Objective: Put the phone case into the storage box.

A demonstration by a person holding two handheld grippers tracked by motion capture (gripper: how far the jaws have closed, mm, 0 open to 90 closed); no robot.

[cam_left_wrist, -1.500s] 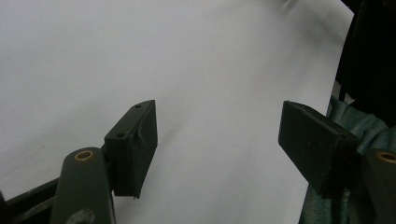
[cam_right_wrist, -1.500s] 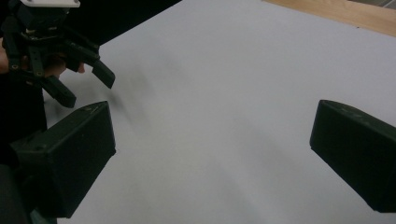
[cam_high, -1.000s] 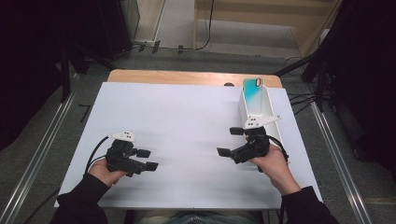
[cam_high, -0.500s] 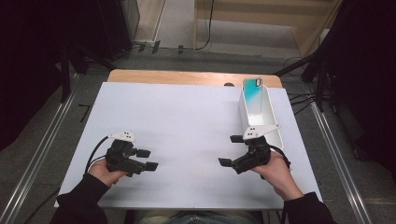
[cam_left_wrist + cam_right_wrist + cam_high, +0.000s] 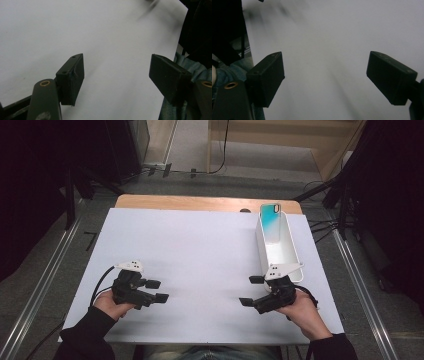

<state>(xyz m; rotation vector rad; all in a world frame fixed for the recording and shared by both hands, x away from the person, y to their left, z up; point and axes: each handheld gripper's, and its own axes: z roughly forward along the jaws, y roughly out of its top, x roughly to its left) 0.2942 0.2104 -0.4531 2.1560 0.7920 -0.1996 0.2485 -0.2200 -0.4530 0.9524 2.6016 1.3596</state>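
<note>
Resting on the white surface (image 5: pixel 200 250), the left tool (image 5: pixel 158 290) and right tool (image 5: pixel 250 291) hold jaws apart, empty; a white rectangular plastic bin (image 5: pixel 295 254) with a teal phone case (image 5: pixel 270 215) stands far right.

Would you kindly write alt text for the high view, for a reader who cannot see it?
A person's two hands each hold an open black gripper low over a white table, the left gripper and right gripper pointing toward each other. Beside the right gripper stands a long white bin with a teal phone leaning upright at its far end.
</note>
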